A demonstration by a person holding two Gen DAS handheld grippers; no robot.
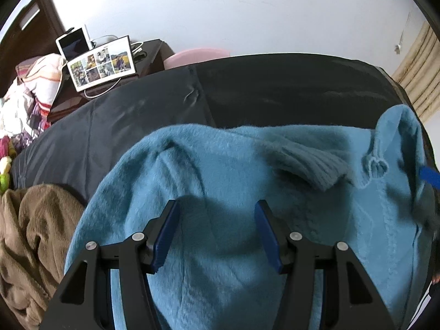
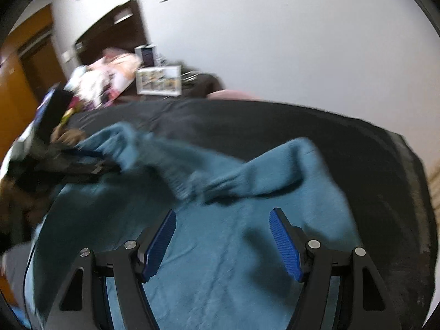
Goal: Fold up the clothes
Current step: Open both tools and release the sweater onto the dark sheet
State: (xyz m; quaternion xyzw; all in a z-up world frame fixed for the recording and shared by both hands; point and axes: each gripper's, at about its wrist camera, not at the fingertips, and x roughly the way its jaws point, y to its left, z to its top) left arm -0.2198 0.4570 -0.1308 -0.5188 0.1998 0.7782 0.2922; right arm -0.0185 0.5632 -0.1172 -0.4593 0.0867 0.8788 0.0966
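Observation:
A fuzzy teal sweater lies spread on a dark bedspread, with both sleeves folded in so the ribbed cuffs meet over its middle. My left gripper hangs just above the sweater's left part, jaws open and nothing between the blue pads. In the right wrist view the same sweater fills the foreground. My right gripper hovers open over its body, below the crossed cuffs. The left gripper shows blurred at the left edge there.
A brown fleece blanket is bunched at the bed's left side. A dark nightstand behind holds a photo frame and a tablet. Piled bedding sits far left. A pink item lies behind the bed.

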